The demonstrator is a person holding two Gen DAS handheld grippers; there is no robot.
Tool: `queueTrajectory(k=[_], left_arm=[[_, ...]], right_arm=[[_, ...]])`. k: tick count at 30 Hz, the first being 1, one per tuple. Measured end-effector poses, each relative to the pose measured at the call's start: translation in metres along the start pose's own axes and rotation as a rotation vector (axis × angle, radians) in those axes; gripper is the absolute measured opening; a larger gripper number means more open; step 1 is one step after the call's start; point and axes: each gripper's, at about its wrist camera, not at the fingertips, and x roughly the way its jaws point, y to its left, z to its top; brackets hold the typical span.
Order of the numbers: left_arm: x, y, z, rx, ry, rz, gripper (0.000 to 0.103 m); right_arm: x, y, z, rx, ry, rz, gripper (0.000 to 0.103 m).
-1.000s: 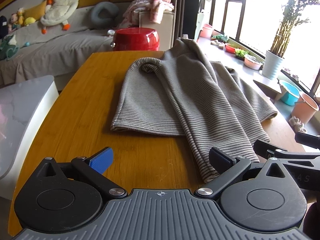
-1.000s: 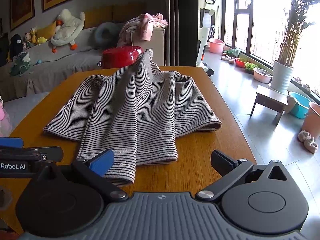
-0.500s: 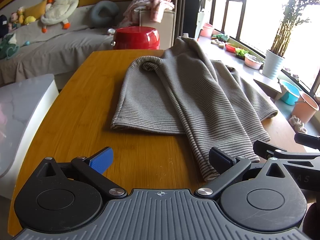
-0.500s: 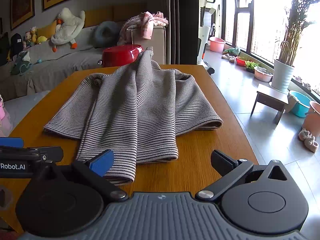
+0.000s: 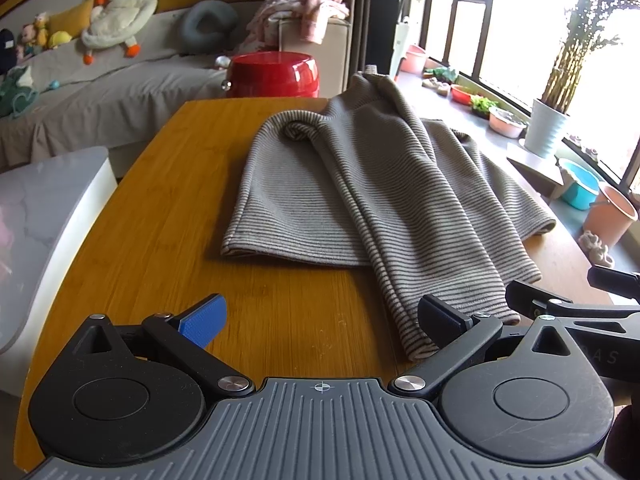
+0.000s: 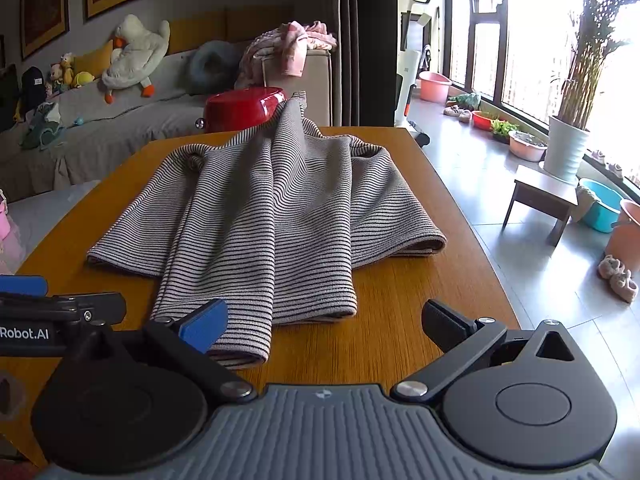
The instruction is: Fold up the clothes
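item: striped knit garment [image 5: 372,196], grey with thin dark bands, lying on the wooden bench [image 5: 168,232], spreading from centre toward 12 o'clock, where one part is hanging over the far edge. both sides are lying folded inward over the middle; one long narrow panel is running down to 6 o'clock, its hem [image 6: 240,354] ending just beside the grippers.

left gripper [image 5: 320,316]: hovering low at the bench's near edge, jaws spread wide and gripping nothing; its 3 o'clock finger sitting at the hem's corner, contact not discernible.

right gripper [image 6: 324,318]: alongside, jaws likewise spread and empty; its blue pad [image 6: 204,324] overlapping the hem's near end at 9 o'clock, contact not discernible.

handling, judged: soft, limp and light; ribbed knit probably giving good friction, though stretching and sagging if lifted by one point. thick doubled layers may be slipping apart under a shallow pinch.

hold, advised: pinching the near hem at its two corners, one gripper each, taking all layers, then carrying it toward 12 o'clock.

surroundings: red stool [image 5: 274,72] beyond the bench at 12 o'clock; sofa with plush duck [image 6: 134,54] at 10 o'clock.
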Motion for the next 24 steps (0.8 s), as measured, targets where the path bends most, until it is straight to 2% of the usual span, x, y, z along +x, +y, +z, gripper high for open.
queueTrajectory(k=[24], left_arm=[[0.0049,0.0024,-0.0021,-0.013,0.021,-0.006,0.103]], right_arm=[[0.0068,0.0,-0.0014,-0.002,0.027,0.0,0.103]])
